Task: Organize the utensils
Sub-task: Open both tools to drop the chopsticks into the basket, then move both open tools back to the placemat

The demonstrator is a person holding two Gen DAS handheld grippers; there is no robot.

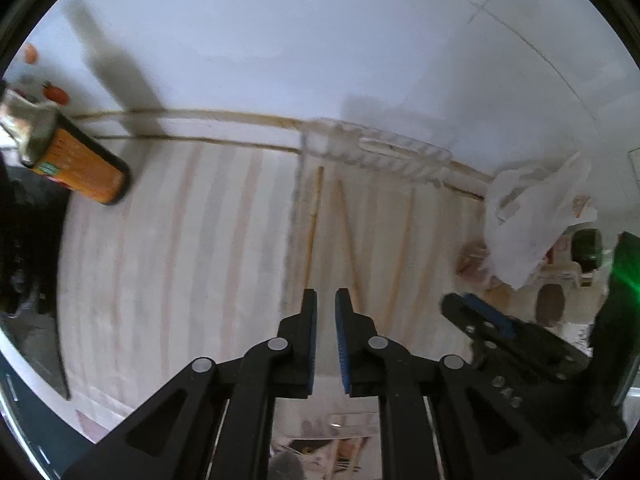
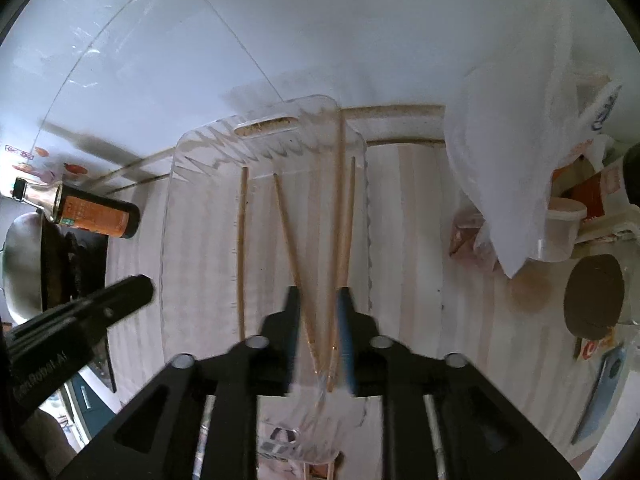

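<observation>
A clear plastic tray (image 2: 200,216) lies on the striped tabletop against the wall; its far rim also shows in the left wrist view (image 1: 384,148). Several wooden chopsticks lie lengthwise in it, one at the left (image 2: 241,248), one slanted in the middle (image 2: 288,232), two at the right (image 2: 344,216). They show blurred in the left wrist view (image 1: 312,224). My right gripper (image 2: 318,300) hovers over the tray's near end, jaws slightly apart with chopstick ends between them, untouched. My left gripper (image 1: 326,304) is left of it, jaws narrowly apart and empty.
An orange-labelled dark bottle (image 2: 96,216) lies on its side at the left near the wall. A white plastic bag (image 2: 512,152), food tubs (image 2: 560,228) and a brown round lid (image 2: 594,300) crowd the right. A metal bowl (image 2: 20,260) sits at the far left edge.
</observation>
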